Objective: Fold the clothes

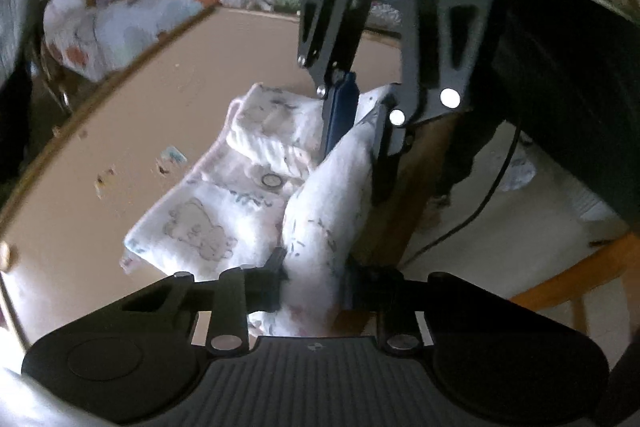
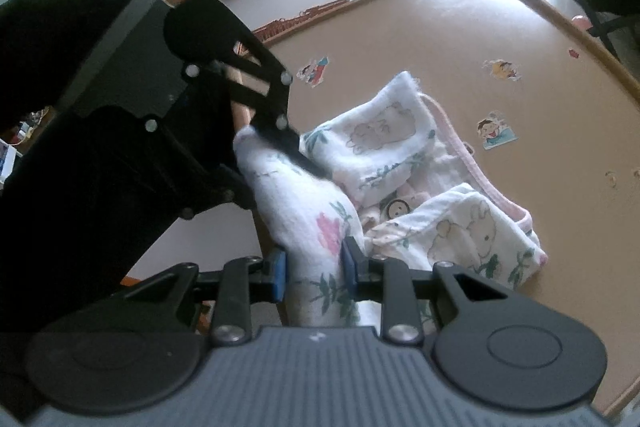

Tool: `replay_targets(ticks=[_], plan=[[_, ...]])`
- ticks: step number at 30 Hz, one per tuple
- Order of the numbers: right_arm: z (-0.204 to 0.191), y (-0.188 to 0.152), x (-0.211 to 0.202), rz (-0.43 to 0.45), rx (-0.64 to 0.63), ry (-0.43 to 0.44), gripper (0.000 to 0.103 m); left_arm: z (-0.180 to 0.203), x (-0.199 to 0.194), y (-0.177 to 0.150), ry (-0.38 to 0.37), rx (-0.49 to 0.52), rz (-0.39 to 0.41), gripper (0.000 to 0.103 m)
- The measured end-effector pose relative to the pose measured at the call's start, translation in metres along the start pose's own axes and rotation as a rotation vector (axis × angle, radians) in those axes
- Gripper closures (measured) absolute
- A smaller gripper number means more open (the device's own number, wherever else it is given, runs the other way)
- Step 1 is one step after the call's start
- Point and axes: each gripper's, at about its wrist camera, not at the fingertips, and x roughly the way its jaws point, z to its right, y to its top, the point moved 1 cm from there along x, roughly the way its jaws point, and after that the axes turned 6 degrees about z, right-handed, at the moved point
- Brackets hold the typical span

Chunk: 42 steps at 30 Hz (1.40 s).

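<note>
Fingers (image 1: 276,287) of the left gripper (image 1: 316,287) and right gripper (image 2: 314,273) both pinch the printed white garment (image 2: 400,163) on the tan surface (image 2: 560,207); cartoon stickers (image 2: 496,131) carry no readable writing.

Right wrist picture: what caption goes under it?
Both grippers, right gripper and left gripper, pinch the bunny-print garment over the table.
</note>
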Motion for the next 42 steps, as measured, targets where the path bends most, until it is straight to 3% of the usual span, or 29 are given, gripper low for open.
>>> replay_targets(ticks=[10,22,27,36,42], plan=[[-0.053,-0.021,-0.007,0.091,-0.294,-0.203,0.069,-0.036,0.002,0.004,-0.105,-0.255,-0.032,0.078],[-0.073,-0.020,0.018,0.042,-0.470,-0.329,0.068,-0.041,-0.001,0.002,-0.124,-0.277,-0.065,0.078],[-0.064,-0.012,0.022,0.009,-0.404,-0.305,0.075,-0.036,-0.001,-0.007,-0.113,-0.269,-0.053,0.077],[-0.039,0.007,0.009,-0.048,-0.172,-0.126,0.080,-0.017,-0.026,-0.015,-0.112,-0.172,-0.019,0.073],[-0.015,0.022,0.008,-0.103,-0.013,0.002,0.080,-0.022,-0.035,-0.023,-0.095,-0.204,0.001,0.071]])
